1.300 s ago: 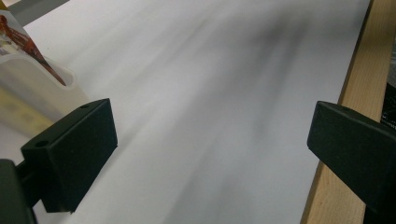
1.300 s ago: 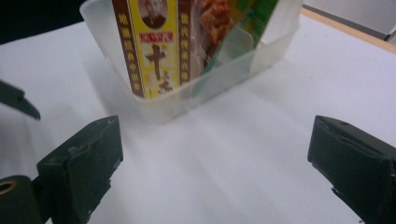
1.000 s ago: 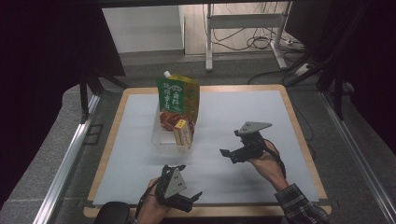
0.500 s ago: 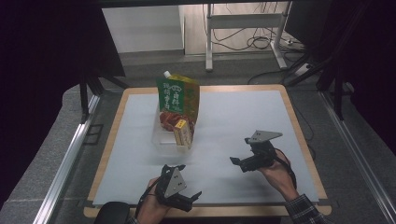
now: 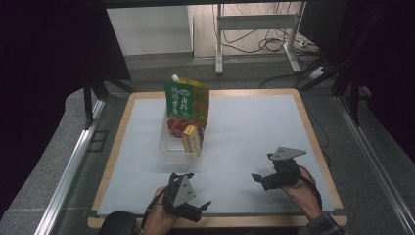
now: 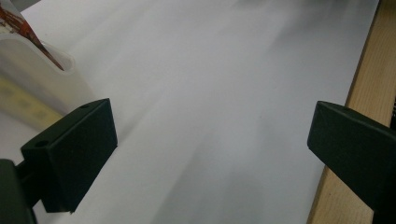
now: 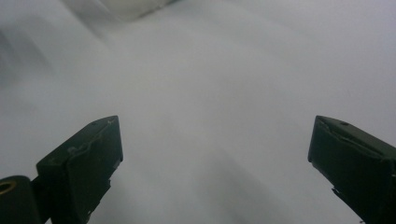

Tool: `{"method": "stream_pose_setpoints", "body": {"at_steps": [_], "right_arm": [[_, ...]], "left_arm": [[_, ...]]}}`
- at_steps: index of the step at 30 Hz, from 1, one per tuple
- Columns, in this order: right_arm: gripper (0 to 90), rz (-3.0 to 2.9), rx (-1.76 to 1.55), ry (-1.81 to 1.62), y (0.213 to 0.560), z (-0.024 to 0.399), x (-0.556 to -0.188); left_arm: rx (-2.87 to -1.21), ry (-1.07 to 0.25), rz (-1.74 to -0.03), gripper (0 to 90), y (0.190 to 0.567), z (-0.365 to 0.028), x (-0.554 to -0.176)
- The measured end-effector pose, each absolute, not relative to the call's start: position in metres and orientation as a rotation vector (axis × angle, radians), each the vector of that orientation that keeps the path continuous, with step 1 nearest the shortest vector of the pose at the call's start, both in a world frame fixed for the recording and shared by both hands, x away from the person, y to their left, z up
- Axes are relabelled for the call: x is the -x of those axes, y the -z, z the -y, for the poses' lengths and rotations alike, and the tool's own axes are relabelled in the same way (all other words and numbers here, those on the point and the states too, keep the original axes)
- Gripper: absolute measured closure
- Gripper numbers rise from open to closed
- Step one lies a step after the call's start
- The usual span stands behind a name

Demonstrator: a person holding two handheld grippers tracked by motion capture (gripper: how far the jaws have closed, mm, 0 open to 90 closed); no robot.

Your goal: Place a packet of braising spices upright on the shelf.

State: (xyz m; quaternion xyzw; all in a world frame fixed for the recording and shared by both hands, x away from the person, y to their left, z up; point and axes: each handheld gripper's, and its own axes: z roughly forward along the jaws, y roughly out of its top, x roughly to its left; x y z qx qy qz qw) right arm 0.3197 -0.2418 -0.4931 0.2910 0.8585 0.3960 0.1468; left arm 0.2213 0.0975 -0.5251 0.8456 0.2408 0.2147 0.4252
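Clear plastic container (image 5: 172,143) sits ahead of both released grippers, nearer the left gripper (image 5: 204,206) than the right gripper (image 5: 255,177).

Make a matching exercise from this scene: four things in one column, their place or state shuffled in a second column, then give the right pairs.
Things:
1. green pouch
2. clear container
3. left gripper
4. right gripper

Places or states:
A. open, at the table's near edge, left of the other gripper
B. stands upright at the back of the container
C. open, over the white mat toward its right side
D. sits on the white mat, holding packages

Pairs: 1-B, 2-D, 3-A, 4-C
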Motion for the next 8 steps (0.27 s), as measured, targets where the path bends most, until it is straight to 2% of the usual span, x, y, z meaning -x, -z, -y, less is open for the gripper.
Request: {"method": "stream_pose_setpoints", "body": {"at_steps": [8], "right_arm": [[0.4, -2.496, -0.877, -1.081, 0.505, 0.255, -0.319]], "left_arm": [[-2.117, -0.539, -0.603, 1.2, 0.525, -0.097, -0.222]]}}
